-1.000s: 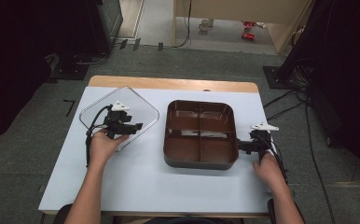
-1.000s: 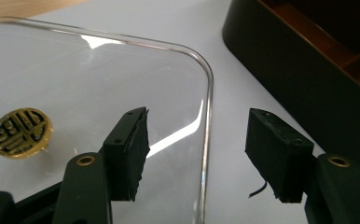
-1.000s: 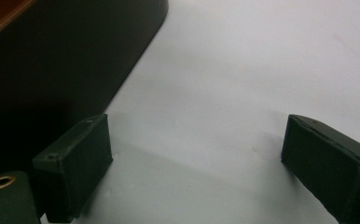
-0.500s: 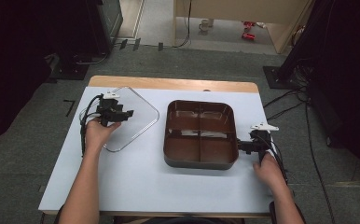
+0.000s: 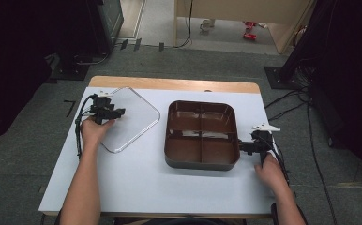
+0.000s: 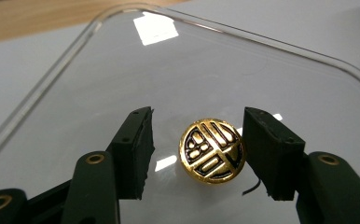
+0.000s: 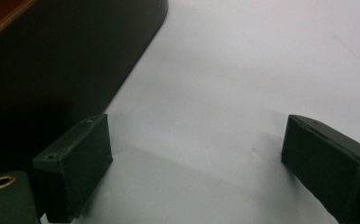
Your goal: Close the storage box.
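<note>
Clear lid point(image 6: 206, 70), rounded corners, gold-and-black round emblem point(image 6: 212, 150) (between parted fingers point(image 6: 134, 149)).

Glossy clear plastic square lid point(image 6: 243, 70) with shiny gold metal emblem knob point(image 6: 211, 150); glossy brown plastic compartment tray point(image 5: 201, 134); matt white tabletop point(image 5: 137, 178).

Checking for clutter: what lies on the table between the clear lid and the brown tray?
Nothing: in the high view, bare white table separates the clear lid from the brown tray.
</note>
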The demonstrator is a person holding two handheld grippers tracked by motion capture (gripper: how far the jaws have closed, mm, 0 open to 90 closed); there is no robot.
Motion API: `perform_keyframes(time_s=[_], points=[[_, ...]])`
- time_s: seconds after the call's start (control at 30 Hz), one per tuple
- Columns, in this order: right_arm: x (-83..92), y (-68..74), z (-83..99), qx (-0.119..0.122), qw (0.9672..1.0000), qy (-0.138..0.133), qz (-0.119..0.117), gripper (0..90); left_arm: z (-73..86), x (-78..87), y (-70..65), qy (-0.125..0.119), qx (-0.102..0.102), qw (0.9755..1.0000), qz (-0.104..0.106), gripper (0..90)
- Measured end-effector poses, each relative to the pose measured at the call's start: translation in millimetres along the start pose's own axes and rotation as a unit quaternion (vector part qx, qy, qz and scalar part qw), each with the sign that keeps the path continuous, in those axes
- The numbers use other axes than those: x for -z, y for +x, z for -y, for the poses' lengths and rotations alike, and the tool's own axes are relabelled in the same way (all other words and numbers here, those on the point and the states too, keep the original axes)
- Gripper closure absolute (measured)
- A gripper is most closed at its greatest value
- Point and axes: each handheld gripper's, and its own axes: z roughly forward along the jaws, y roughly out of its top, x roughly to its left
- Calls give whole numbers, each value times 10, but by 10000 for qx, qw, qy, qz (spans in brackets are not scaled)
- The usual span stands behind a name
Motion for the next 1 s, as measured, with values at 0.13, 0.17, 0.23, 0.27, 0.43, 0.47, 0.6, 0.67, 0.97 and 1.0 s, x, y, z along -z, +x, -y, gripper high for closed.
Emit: perform_keyframes(time_s=[0.13,0.17,0.23,0.27,0.43,0.47,0.6,0.67,0.97,1.0], points=[[0,0,0,0,10000,-1,0,79,37,-27,5,26,41,10000,27,454],[0,0,0,-2,10000,-1,1,79,50,-39,-7,65,-1,10000,-11,463],[0,0,0,-2,10000,-2,2,78,79,-59,-34,88,-133,9998,-96,483],[0,0,0,-1,10000,-2,1,79,85,-58,-43,69,-151,9998,-103,490],[0,0,0,0,10000,-1,0,79,104,-63,-61,-49,-23,10000,-5,583],[0,0,0,-2,10000,-2,0,79,102,-59,-60,-37,6,10000,-6,589],[0,0,0,-2,10000,-2,0,79,71,-52,-71,34,36,10000,-46,596],[0,0,0,-1,10000,-2,0,79,58,-46,-74,64,43,10000,-34,597],[0,-1,0,0,10000,-2,-1,79,-165,246,-283,-157,-311,9993,154,598],[0,0,0,-1,10000,-2,-1,79,-229,334,-362,-251,-450,9984,221,597]])
